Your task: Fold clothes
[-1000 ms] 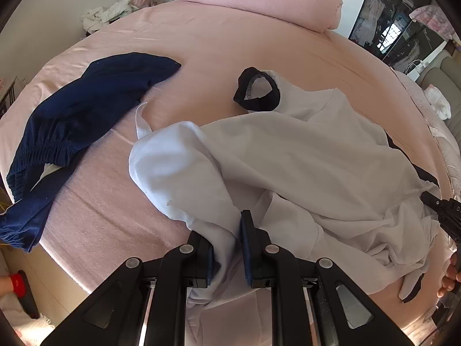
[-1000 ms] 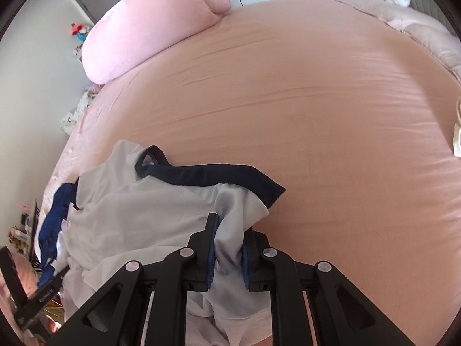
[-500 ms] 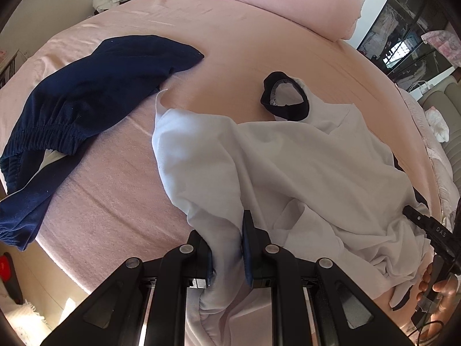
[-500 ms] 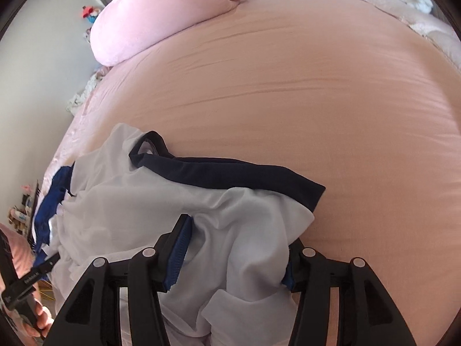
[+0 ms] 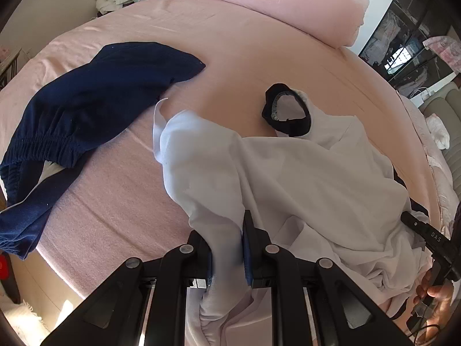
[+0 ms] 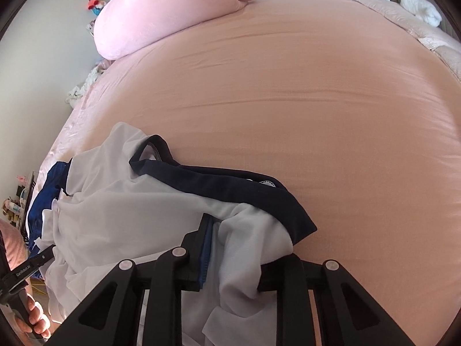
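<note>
A white garment [image 5: 302, 178] with a dark collar [image 5: 285, 112] lies crumpled on the pink bed [image 5: 259, 52]. My left gripper [image 5: 227, 248] is shut on a fold of its near edge, and the cloth hangs down between the fingers. In the right wrist view the same garment [image 6: 121, 201] shows a dark navy band [image 6: 230, 187] along its far side. My right gripper [image 6: 234, 253] is closing on a bunched white corner beside that band. The cloth fills the gap and hides the right finger.
Navy shorts [image 5: 86, 109] lie at the left of the bed, just touching the white garment's edge. A large pink pillow [image 5: 288, 0] sits at the head. Bare sheet [image 6: 317, 101] spreads right of the garment. A hand [image 5: 435, 294] holds the other gripper at the bed's near edge.
The right jaws opened wide over the white corner, then narrowed onto a thicker bunch of it. The left gripper kept its hold while the cloth shifted slightly.
</note>
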`<control>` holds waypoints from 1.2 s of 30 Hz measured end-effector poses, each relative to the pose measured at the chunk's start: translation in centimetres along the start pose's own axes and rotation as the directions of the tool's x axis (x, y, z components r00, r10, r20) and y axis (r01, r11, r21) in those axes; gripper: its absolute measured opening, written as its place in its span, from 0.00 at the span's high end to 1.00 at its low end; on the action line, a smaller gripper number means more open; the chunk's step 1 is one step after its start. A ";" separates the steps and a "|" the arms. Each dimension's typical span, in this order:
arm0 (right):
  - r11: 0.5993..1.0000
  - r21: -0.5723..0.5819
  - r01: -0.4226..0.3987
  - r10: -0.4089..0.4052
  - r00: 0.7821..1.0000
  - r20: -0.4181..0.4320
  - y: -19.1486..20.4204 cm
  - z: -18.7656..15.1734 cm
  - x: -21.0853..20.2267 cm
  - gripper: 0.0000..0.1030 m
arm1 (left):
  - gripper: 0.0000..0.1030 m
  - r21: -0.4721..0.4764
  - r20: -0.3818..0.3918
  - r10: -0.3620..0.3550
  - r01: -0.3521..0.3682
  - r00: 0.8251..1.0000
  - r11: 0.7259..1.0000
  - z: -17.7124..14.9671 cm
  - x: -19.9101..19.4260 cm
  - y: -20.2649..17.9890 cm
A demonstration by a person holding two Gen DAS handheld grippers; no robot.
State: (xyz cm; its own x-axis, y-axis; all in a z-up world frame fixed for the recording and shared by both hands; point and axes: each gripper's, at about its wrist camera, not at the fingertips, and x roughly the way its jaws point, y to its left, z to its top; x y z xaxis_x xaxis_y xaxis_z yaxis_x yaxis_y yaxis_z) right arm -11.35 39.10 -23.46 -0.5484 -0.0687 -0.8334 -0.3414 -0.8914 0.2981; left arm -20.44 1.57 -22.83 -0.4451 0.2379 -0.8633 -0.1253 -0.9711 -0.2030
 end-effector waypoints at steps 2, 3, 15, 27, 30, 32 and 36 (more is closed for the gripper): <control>1.000 0.015 0.013 -0.013 1.000 0.018 -0.2 -0.3 -0.1 0.83 | 0.87 0.033 0.014 0.008 -0.008 1.000 0.999 0.2 -0.3 -1.0; 0.999 0.032 0.009 -0.010 1.000 0.018 -0.4 -0.3 -0.2 0.83 | 0.87 0.042 0.017 0.008 -0.008 1.000 0.999 0.3 -0.4 -1.5; 0.994 -0.035 0.107 -0.105 0.993 0.049 -0.3 -0.2 -1.3 0.90 | 0.87 0.124 0.010 0.012 -0.014 1.000 0.992 0.7 -0.6 -4.8; 0.984 -0.015 0.176 -0.175 0.982 0.069 -2.9 -0.2 -2.9 0.92 | 0.87 0.189 0.031 -0.010 0.004 0.999 0.982 1.1 -2.1 -8.6; 0.981 -0.018 0.194 -0.192 0.978 0.077 -3.3 -0.2 -3.3 0.92 | 0.87 0.219 0.040 -0.020 0.011 0.999 0.976 1.1 -2.5 -10.0; 0.982 0.000 0.191 -0.191 0.979 0.069 -3.9 -0.3 -3.4 0.92 | 0.87 0.238 0.042 -0.025 0.014 0.999 0.971 1.1 -2.7 -10.8; 0.982 0.025 0.190 -0.191 0.980 0.060 -4.5 0.4 -3.0 0.92 | 0.87 0.253 0.026 -0.052 0.044 0.998 0.967 1.1 -2.7 -12.1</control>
State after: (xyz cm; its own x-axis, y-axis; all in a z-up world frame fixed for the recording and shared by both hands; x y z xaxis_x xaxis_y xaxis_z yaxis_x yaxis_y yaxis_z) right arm -8.51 43.46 -22.10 -0.5182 0.1297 -0.8454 -0.4579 -0.8769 0.1461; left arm -18.74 12.71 -17.54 -0.4606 0.2886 -0.8393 -0.3649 -0.9236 -0.1174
